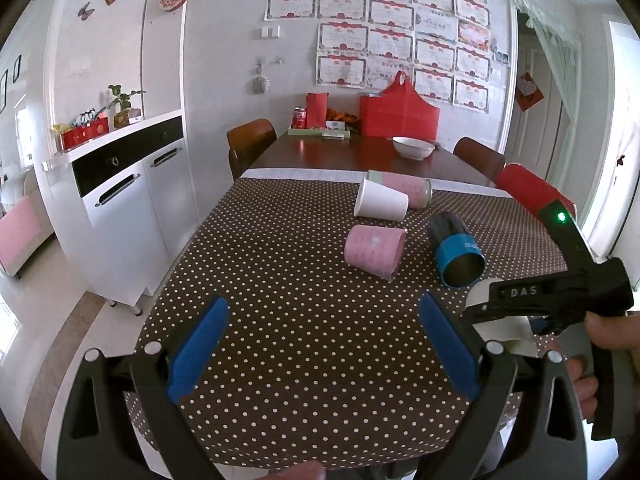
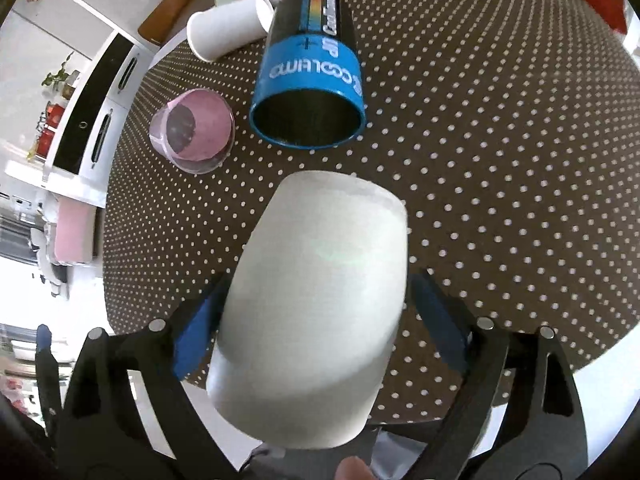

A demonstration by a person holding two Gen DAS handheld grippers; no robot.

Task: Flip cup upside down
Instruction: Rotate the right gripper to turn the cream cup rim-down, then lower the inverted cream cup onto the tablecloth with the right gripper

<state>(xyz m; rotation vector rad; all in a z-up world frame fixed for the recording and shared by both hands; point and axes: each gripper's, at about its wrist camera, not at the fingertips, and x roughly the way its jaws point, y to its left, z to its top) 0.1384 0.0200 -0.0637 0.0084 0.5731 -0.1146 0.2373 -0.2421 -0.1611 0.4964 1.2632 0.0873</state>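
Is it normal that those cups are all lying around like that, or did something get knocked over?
Four cups lie tipped on their sides on the dotted cloth: a pink cup, a blue cup, a white paper cup and a pink tumbler. Nothing looks spilled. The right tongs grip another white cup.

Left claw (image 1: 324, 344) hangs wide open above the dotted surface (image 1: 280, 280), gripping nothing. Farther off lie a pink cup (image 1: 374, 251), a blue cup (image 1: 456, 254) and a white paper cup (image 1: 380, 200), all on their sides. Right claw (image 1: 496, 308) at right edge.
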